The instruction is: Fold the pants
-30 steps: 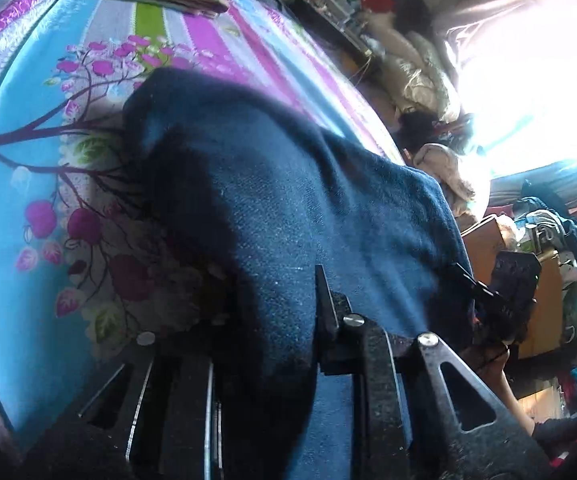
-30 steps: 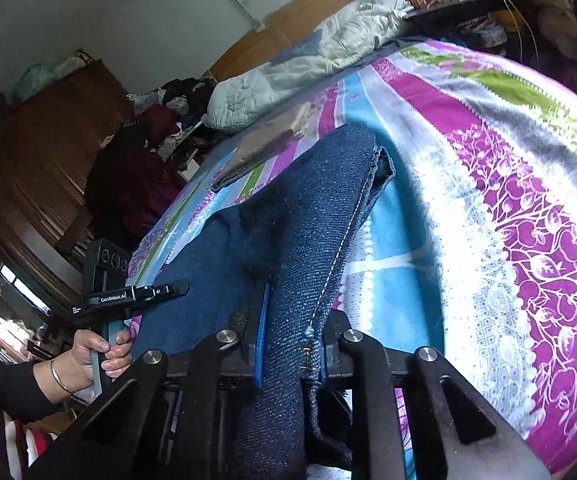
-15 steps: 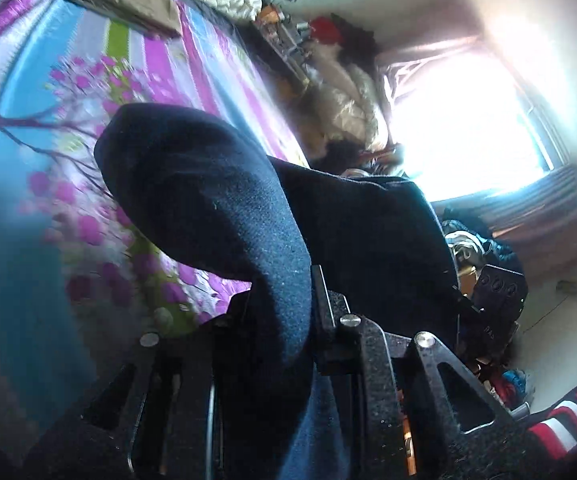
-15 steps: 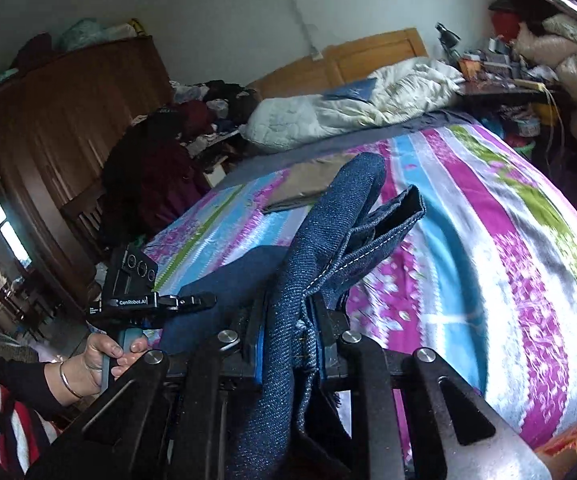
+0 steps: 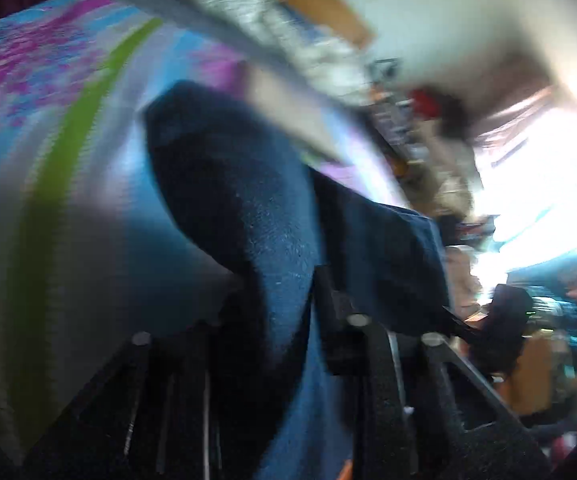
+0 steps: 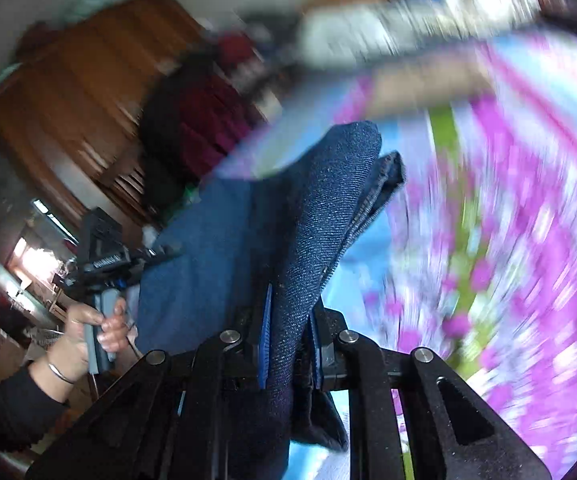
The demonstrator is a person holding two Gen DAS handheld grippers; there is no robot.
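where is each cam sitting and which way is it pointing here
Left wrist: sits on the left gripper, looking along its fingers over the clamped jeans to the bedspread; the right gripper shows at far right.
Right wrist: sits on the right gripper, facing the wardrobe; the left hand shows.
Shared: the same jeans and the bedspread.

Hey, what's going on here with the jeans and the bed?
A person is folding dark blue jeans over a bed with a striped, flowery bedsheet. Each hand holds a gripper, and both are clamped on the denim: the right gripper pinches a doubled edge, the left gripper grips another part. The jeans hang between them, lifted off the bed. The blurred background suggests fast motion.
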